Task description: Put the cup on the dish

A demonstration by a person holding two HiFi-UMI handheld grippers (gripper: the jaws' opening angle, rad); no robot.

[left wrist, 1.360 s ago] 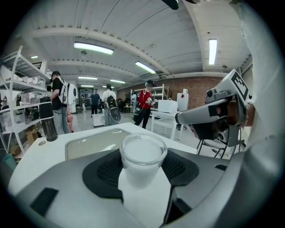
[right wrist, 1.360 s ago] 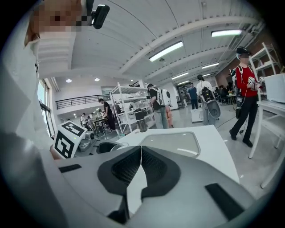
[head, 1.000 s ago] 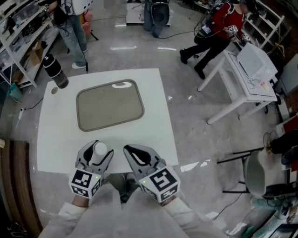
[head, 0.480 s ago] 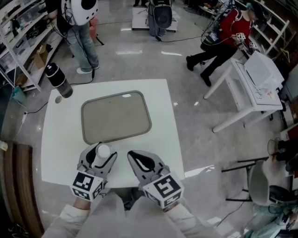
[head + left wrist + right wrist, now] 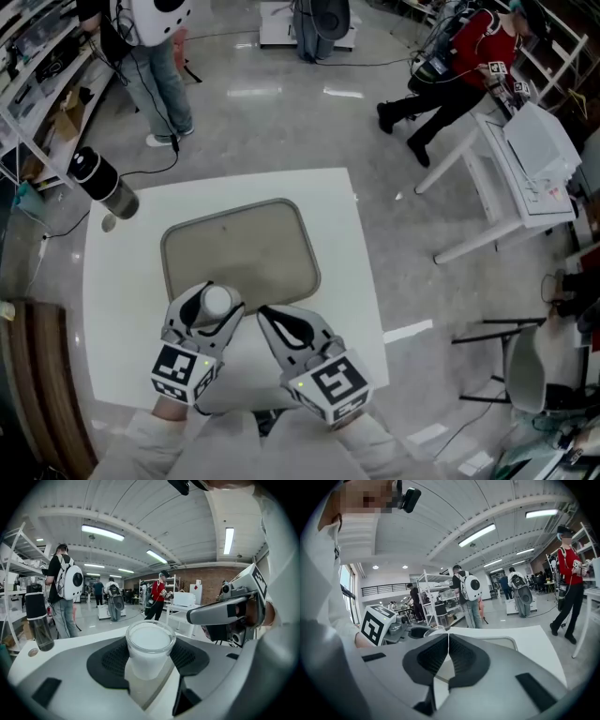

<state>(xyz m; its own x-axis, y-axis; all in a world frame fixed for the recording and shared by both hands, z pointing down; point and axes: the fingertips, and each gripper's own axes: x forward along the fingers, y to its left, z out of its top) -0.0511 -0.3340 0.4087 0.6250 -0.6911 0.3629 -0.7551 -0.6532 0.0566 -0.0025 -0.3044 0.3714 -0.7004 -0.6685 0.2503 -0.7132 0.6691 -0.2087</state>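
- My left gripper (image 5: 149,662) grasps a clear round cup, white inside (image 5: 150,644), between its jaws.
- My right gripper (image 5: 448,644), just right of it, is clenched on nothing.
- The cup is at the near edge of the flat grey rounded dish (image 5: 246,246) on the white square table (image 5: 117,342).

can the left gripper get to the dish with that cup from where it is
Probably yes. The left gripper, shut on the cup, is at the near edge of the dish. The dish is bare, and the right gripper is off to one side.
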